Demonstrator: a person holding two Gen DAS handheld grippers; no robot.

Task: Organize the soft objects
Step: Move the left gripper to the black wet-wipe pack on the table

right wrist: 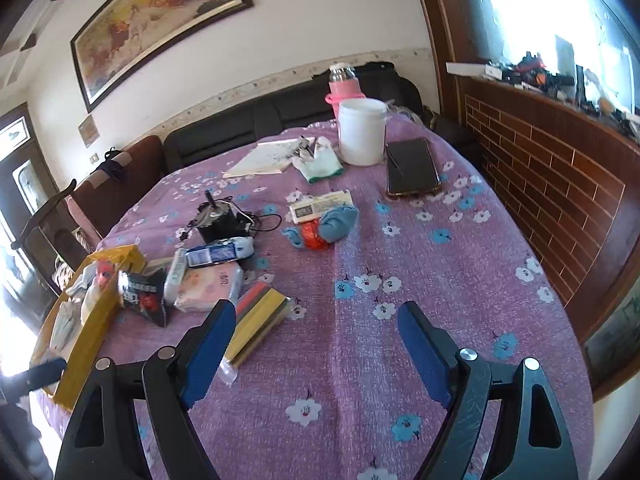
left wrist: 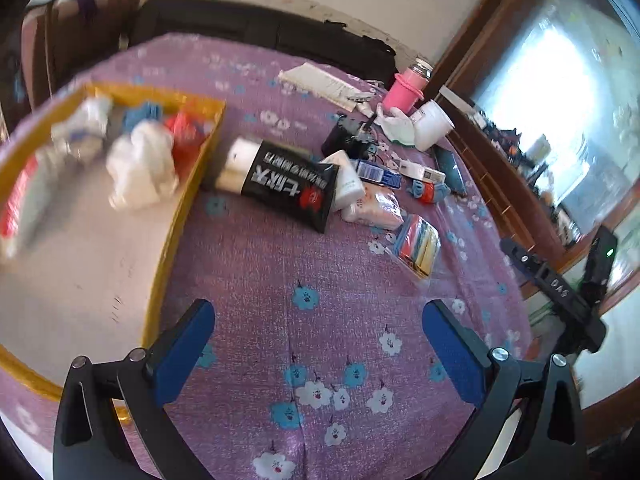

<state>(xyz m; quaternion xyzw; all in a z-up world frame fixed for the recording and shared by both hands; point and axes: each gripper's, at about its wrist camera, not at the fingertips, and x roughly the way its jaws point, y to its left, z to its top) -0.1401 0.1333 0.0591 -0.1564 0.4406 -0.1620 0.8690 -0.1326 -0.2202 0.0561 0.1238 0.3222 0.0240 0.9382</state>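
Observation:
A yellow-rimmed box (left wrist: 192, 184) at the left holds white cloth (left wrist: 140, 168), a blue cloth and a red item. On the purple flowered tablecloth lie a black packet (left wrist: 288, 184), a pink tissue pack (left wrist: 374, 208), a bag of coloured cloths (left wrist: 418, 244), a blue and orange sock bundle (right wrist: 324, 228) and a white glove (right wrist: 320, 164). My left gripper (left wrist: 318, 354) hangs open over bare cloth beside the box, nothing between its fingers. My right gripper (right wrist: 316, 354) is open too, just right of the coloured cloths (right wrist: 260, 324), holding nothing.
A white jar (right wrist: 362, 132), a pink bottle (right wrist: 344, 84), a phone (right wrist: 410, 166), a notebook (right wrist: 264, 158), a black motor with wires (right wrist: 220, 220) and a blue packet (right wrist: 220, 254) stand on the table. A dark sofa runs behind; a brick-patterned ledge is on the right.

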